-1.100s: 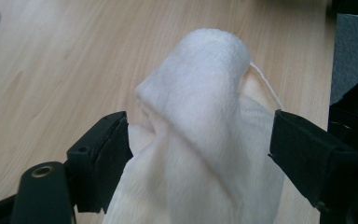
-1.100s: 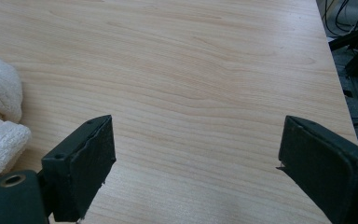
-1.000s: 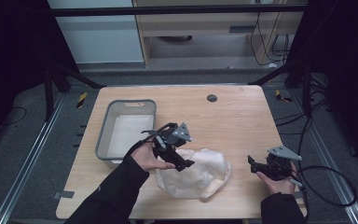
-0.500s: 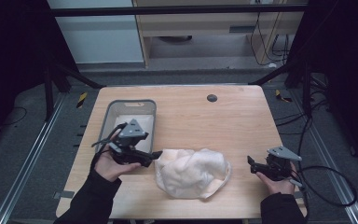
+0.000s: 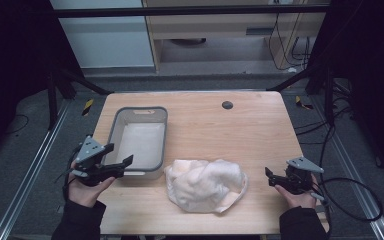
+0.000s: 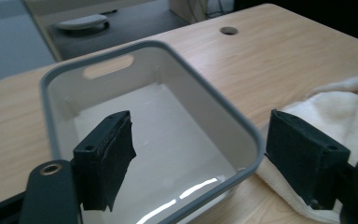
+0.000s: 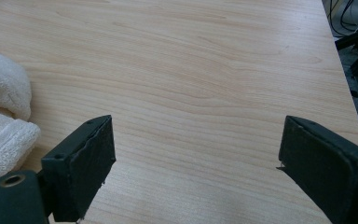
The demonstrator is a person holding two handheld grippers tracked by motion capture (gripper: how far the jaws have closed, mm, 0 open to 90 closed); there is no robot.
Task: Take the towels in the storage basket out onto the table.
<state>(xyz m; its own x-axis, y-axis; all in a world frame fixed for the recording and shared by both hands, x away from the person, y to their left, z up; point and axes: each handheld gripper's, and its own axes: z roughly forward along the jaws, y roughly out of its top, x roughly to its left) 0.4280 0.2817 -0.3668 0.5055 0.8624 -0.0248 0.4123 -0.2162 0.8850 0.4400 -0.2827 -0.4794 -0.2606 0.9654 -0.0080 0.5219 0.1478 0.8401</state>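
Note:
A crumpled white towel lies on the wooden table near its front edge, and its edge shows in the left gripper view and the right gripper view. A grey-rimmed white bin stands empty to the towel's left. My left gripper hovers at the bin's near left corner, aimed over the bin's rim. Its jaws are open and have just been closing slightly, with nothing gripped. My right gripper rests open to the right of the towel, with bare table between its jaws.
A small dark round hole sits in the table near its far edge. The table ends close behind both hands. A cable trails off the right gripper over the table's right edge. Metal frame rails run along the floor at both sides.
My left gripper has moved left, from over the towel to the near left corner of the bin. The towel now lies uncovered. The right gripper has stayed still.

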